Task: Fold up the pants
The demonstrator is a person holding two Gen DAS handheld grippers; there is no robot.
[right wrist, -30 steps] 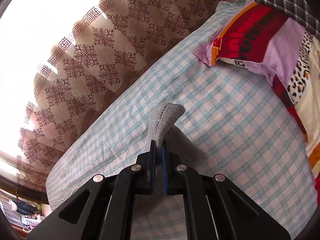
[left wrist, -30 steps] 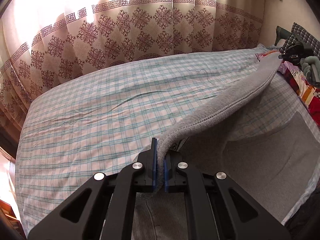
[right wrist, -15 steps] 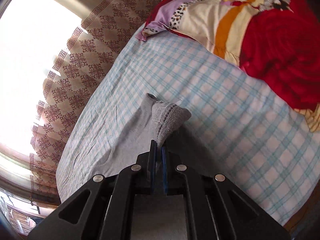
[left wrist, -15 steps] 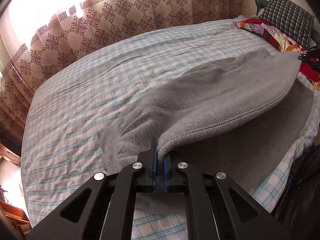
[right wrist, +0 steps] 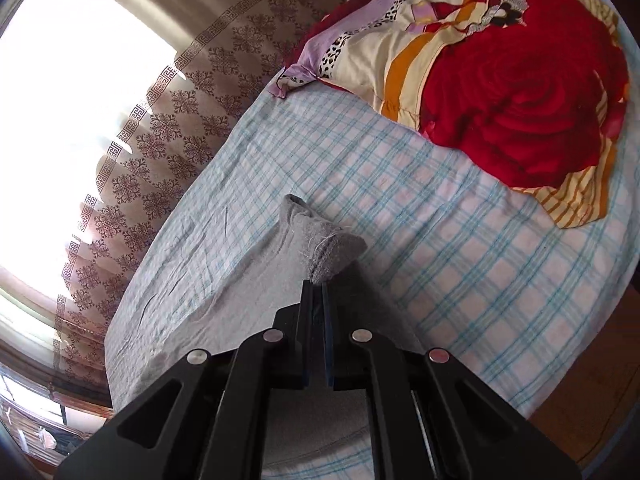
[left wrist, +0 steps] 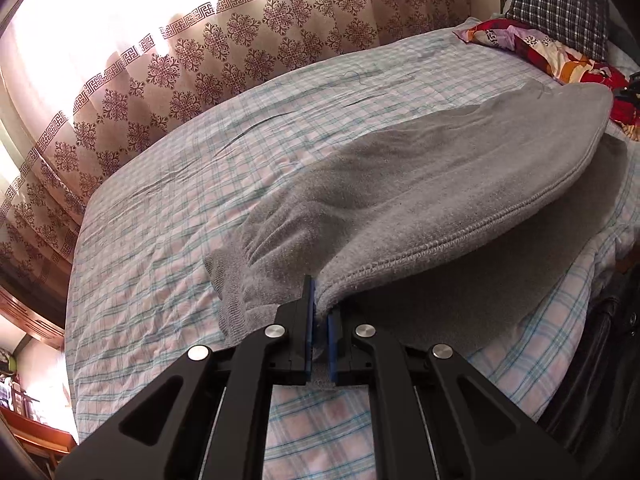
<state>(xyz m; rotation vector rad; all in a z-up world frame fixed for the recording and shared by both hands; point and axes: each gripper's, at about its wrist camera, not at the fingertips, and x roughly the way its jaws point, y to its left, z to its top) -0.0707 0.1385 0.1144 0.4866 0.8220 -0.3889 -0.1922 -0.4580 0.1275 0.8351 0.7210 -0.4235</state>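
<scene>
Off to your left hangs the patterned curtain (left wrist: 208, 60), bright with daylight behind it, running along the far side of the bed. The checked bedsheet (left wrist: 168, 208) spreads out from it, creased in places. On that sheet lie the grey sweatpants (left wrist: 420, 184), stretched across the bed toward your right, with a gathered elastic cuff (left wrist: 236, 280) resting flat on the sheet just left of your tool. Your left gripper (left wrist: 320, 312) is clamped tight on the stitched edge of the grey fabric, lifting the upper layer so it arches over the layer lying below. Farther right, at the head of the bed, sit a red floral quilt (left wrist: 560, 56) and a dark plaid pillow (left wrist: 560, 4). In the right wrist view, your right gripper (right wrist: 318, 292) pinches a bunched, frayed end of the same sweatpants, its pads closed narrow on the cloth, while the grey fabric trails down and left over the sheet.
</scene>
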